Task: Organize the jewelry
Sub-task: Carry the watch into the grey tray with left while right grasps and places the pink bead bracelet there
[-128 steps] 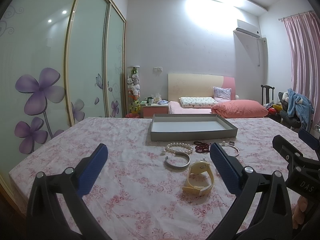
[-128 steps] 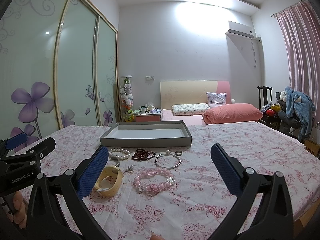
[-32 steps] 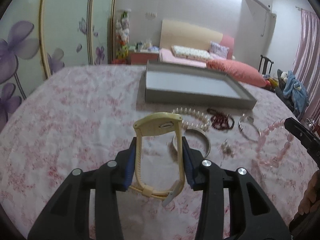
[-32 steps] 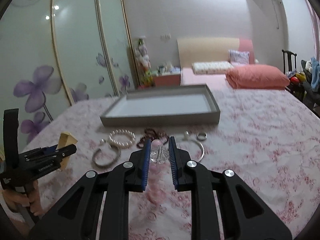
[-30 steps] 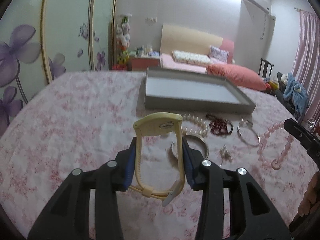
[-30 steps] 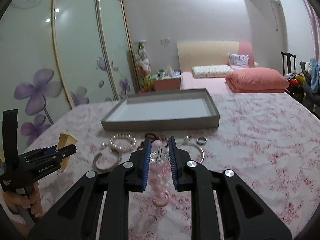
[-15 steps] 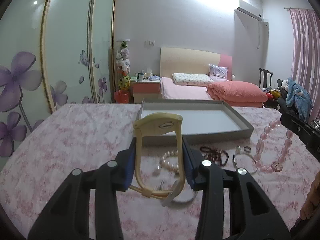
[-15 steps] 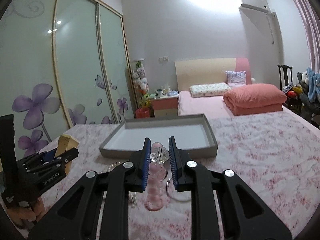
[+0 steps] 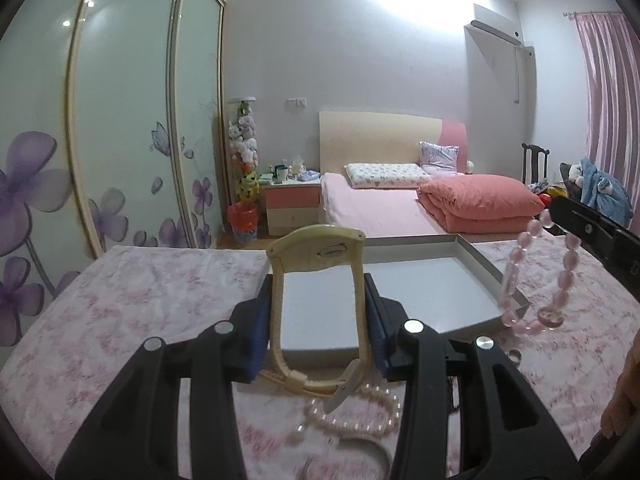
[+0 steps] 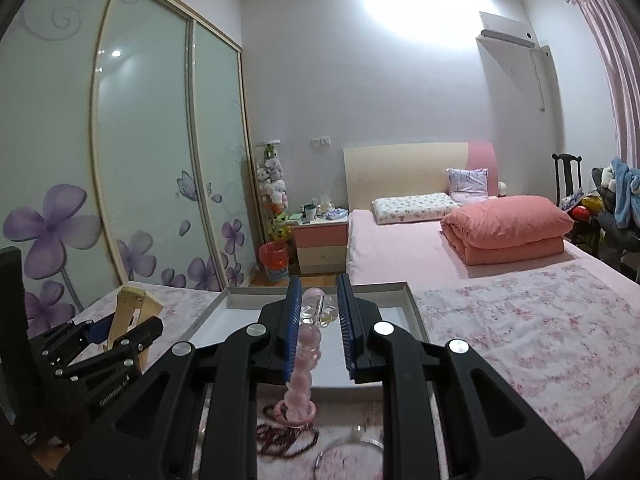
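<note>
Lifted off the floral-clothed counter [image 9: 132,288] since 4.3 s ago: cream watch [image 9: 318,304] clenched in left tongs [image 9: 318,320], long axis of strap loop running away from camera, face topmost, buckle end nearest. Pink bead bracelet [image 10: 304,364] pinched in right tongs [image 10: 318,328], hanging straight down, clear beads at top, translucent pink below. Both raised before grey tray [image 9: 476,258] near counter's far edge. Left on cloth below: pearl bracelet [image 9: 360,412], dark red beads [image 10: 284,438], silver bangle [image 10: 352,450].
</note>
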